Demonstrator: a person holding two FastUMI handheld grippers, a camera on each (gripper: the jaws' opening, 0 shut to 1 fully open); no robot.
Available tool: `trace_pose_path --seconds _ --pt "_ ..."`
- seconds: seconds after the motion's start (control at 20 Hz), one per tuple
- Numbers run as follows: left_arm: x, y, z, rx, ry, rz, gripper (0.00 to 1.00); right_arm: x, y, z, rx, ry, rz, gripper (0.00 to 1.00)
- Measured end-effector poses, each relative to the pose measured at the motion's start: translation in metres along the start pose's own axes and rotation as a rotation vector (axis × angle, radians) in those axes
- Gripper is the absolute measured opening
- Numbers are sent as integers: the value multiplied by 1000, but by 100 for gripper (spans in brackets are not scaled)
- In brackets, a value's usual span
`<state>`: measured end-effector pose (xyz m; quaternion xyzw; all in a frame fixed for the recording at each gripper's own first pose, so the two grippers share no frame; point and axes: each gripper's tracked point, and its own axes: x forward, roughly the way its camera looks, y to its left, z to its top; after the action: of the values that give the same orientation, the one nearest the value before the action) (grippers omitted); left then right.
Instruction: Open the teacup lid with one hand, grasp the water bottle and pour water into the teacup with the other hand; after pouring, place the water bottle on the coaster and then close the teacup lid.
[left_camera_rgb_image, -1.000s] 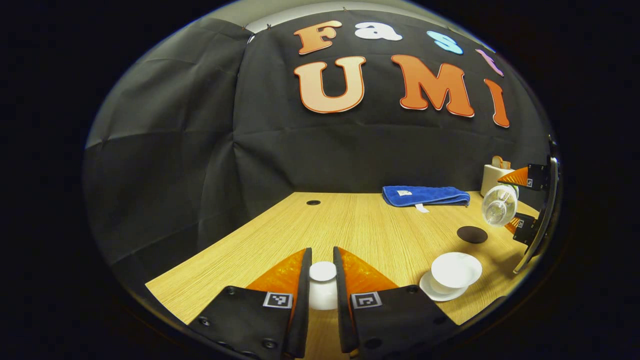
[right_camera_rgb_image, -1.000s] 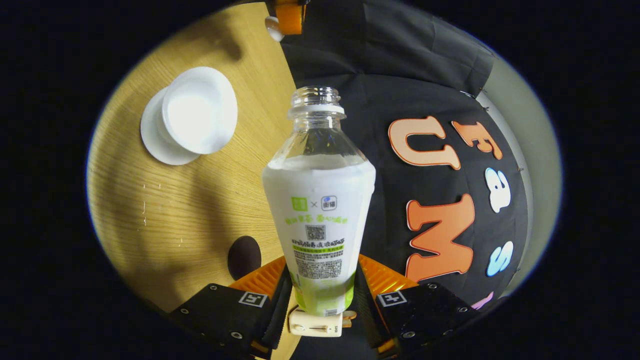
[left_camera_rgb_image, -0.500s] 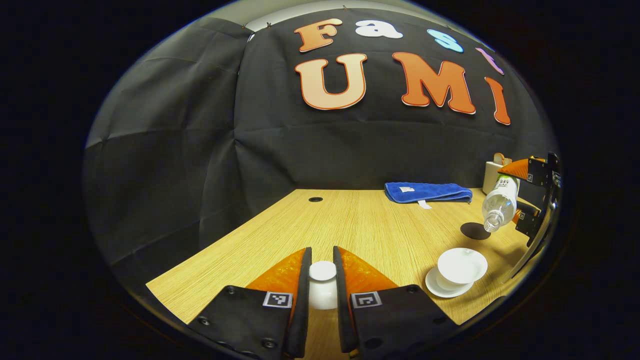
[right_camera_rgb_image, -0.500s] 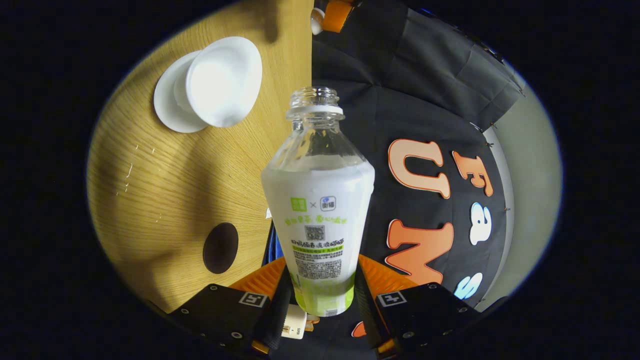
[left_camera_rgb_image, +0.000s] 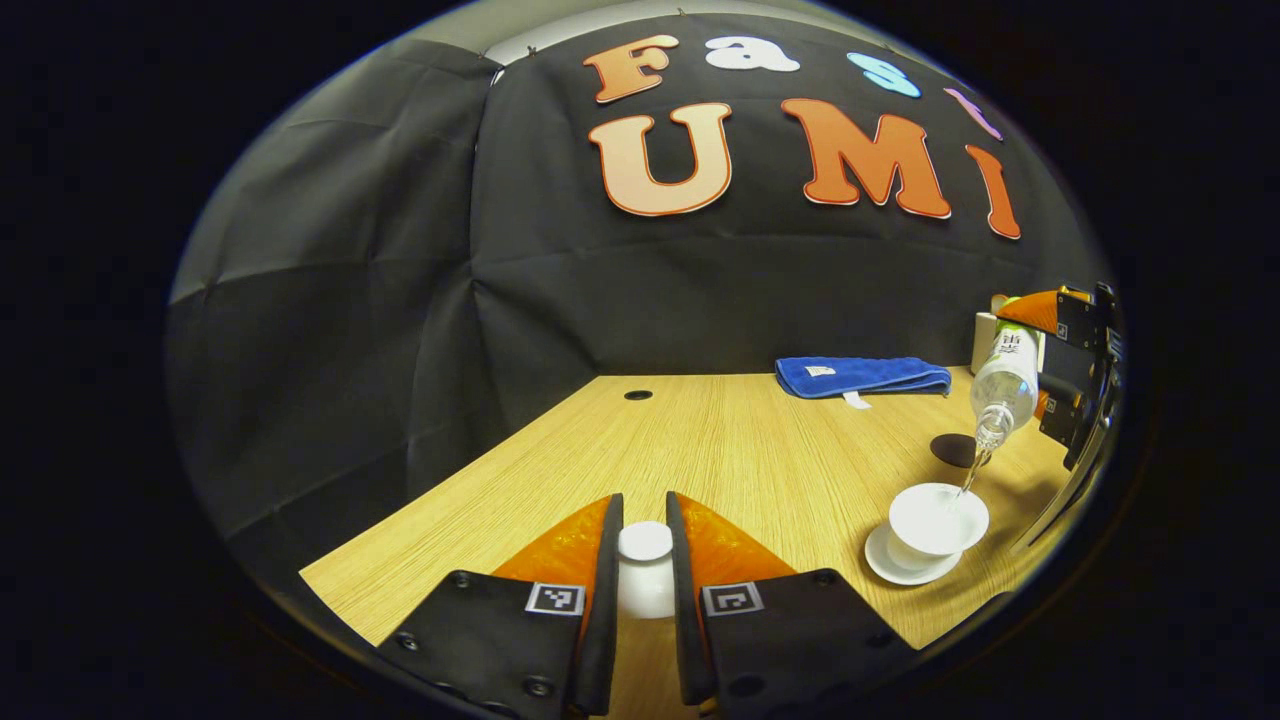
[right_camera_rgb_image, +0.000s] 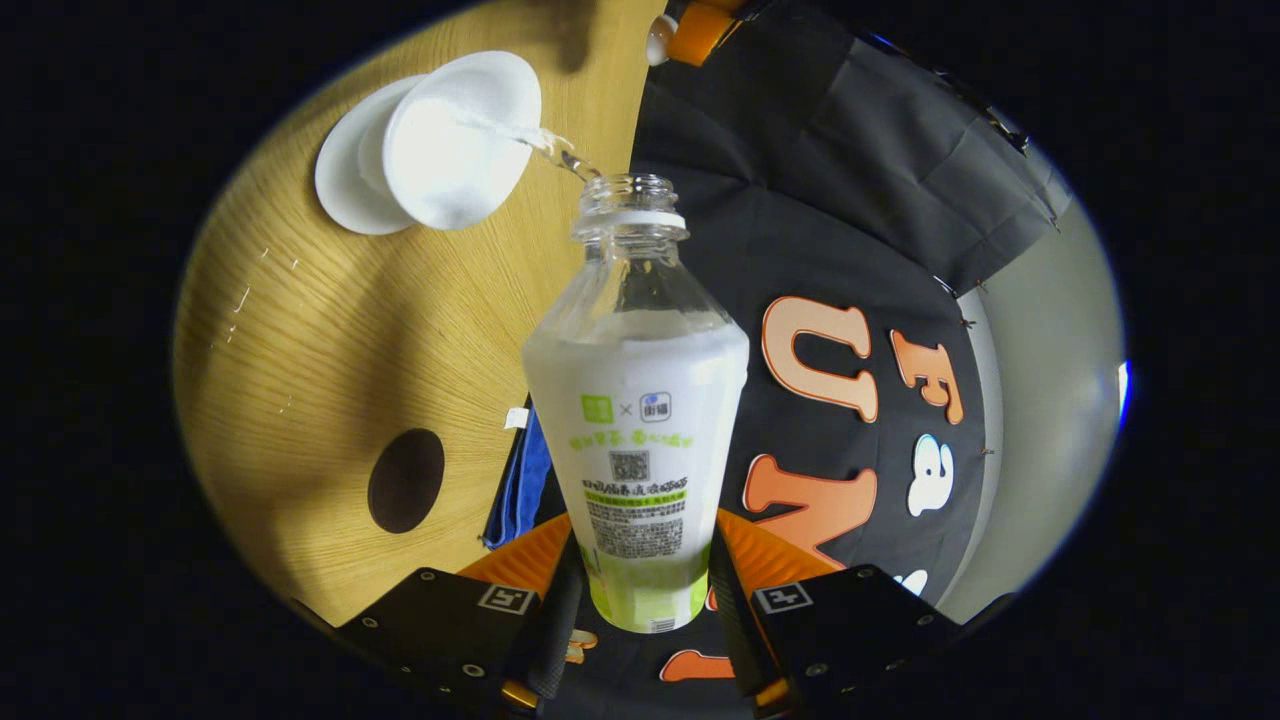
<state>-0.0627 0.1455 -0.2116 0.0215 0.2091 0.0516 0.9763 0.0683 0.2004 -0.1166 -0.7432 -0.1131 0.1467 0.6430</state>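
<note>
My left gripper (left_camera_rgb_image: 645, 545) is shut on the knob of the white teacup lid (left_camera_rgb_image: 645, 575), held off to the left above the table. The open white teacup (left_camera_rgb_image: 935, 520) stands on its saucer (left_camera_rgb_image: 905, 570) at the right. My right gripper (right_camera_rgb_image: 640, 590) is shut on the clear water bottle (right_camera_rgb_image: 637, 420), which has no cap and is tipped steeply. A thin stream of water (right_camera_rgb_image: 540, 145) runs from its mouth into the teacup (right_camera_rgb_image: 455, 140). The bottle (left_camera_rgb_image: 1003, 385) hangs mouth down just above the cup. The dark round coaster (right_camera_rgb_image: 405, 480) lies on the table beyond the cup.
A folded blue towel (left_camera_rgb_image: 862, 377) lies at the back of the wooden table (left_camera_rgb_image: 720, 450). A small beige holder (left_camera_rgb_image: 988, 335) stands at the back right by the wall. A round cable hole (left_camera_rgb_image: 637, 395) sits near the table's rear edge.
The right gripper tipped the bottle further and moved its mouth over the teacup; water now flows into the cup. The left gripper held still with the lid.
</note>
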Motion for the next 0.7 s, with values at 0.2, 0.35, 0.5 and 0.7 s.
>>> trace_pose_path --seconds 0.2,0.35,0.5,0.7 --pt "-1 0 0 -3 -6 -1 29 1 -13 -1 -40 -8 -30 65" --pt "-1 2 1 -12 -8 -5 29 4 -20 -1 -65 -16 -45 65" --pt "0 3 -2 -12 -8 0 27 5 -29 -2 -108 -26 -62 65" --pt "-1 3 -1 -16 -12 -6 29 5 -34 -2 -147 -36 -77 65"
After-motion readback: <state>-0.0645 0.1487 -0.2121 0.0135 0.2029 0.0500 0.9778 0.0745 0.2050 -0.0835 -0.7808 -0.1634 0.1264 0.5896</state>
